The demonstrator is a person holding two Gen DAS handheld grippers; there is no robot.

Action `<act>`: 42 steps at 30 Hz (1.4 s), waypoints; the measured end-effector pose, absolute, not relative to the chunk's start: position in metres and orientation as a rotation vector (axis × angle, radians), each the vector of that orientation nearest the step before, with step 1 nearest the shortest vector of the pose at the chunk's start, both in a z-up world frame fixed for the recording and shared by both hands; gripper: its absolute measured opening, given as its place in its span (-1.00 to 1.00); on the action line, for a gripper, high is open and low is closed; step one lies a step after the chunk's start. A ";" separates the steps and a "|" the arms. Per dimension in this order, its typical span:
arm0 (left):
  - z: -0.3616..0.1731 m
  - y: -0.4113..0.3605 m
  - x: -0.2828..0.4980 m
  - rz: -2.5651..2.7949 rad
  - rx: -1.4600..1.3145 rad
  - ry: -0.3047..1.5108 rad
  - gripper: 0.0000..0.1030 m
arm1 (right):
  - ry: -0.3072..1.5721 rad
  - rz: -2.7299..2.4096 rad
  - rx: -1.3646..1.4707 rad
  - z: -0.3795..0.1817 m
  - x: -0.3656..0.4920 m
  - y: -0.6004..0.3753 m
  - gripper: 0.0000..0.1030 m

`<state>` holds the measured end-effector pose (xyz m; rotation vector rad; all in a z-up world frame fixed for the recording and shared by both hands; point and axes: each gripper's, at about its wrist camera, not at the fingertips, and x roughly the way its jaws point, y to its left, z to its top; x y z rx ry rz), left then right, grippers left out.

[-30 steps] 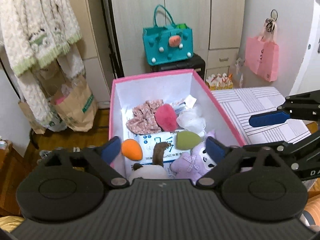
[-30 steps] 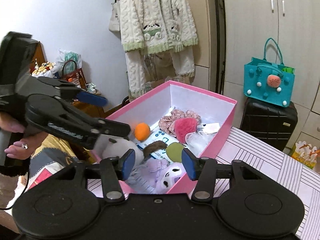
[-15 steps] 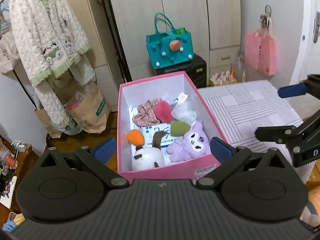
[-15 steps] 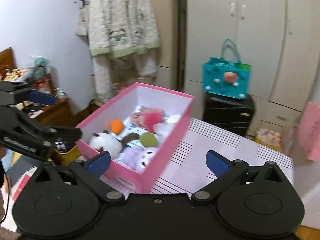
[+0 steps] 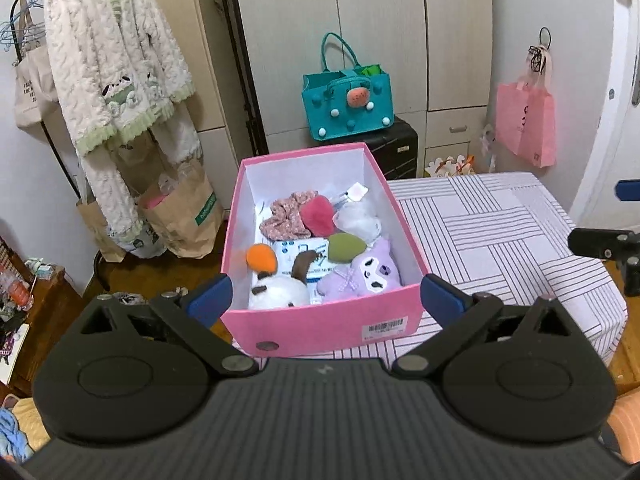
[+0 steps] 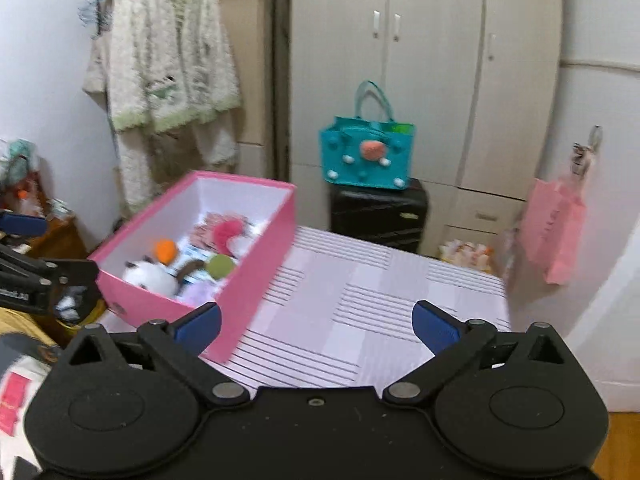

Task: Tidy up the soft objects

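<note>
A pink box [image 5: 320,328] stands on the left end of a striped table [image 5: 500,248]. Inside lie an orange sponge [image 5: 262,258], a green sponge [image 5: 346,246], a purple plush [image 5: 364,276], a white plush [image 5: 280,292], a pink puff [image 5: 318,216] and a floral scrunchie [image 5: 284,220]. My left gripper [image 5: 324,300] is open, drawn back from the box's near wall, holding nothing. My right gripper [image 6: 316,326] is open wide over the bare striped top, with the pink box [image 6: 256,264] to its left. Nothing sits between its fingers.
A teal bag [image 5: 348,104] rests on a black suitcase [image 5: 400,148] behind the table, before a wardrobe. A pink bag [image 5: 526,128] hangs at the right. A fluffy cardigan [image 5: 116,72] and paper bags [image 5: 180,216] stand at the left.
Both grippers have drawn back and up from the box, so it looks smaller. The right jaws went from narrow to wide, and that view swung right over the table.
</note>
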<state>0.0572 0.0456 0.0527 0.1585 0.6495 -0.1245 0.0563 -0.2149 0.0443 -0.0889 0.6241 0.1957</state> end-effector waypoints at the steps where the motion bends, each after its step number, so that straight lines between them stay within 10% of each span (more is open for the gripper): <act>1: 0.050 0.044 0.056 -0.122 0.159 0.653 0.98 | 0.630 0.180 -0.098 0.043 0.055 -0.215 1.00; 42: 0.011 0.018 0.030 -0.097 0.102 0.642 0.98 | 0.595 -0.023 -0.038 0.014 0.011 -0.211 1.00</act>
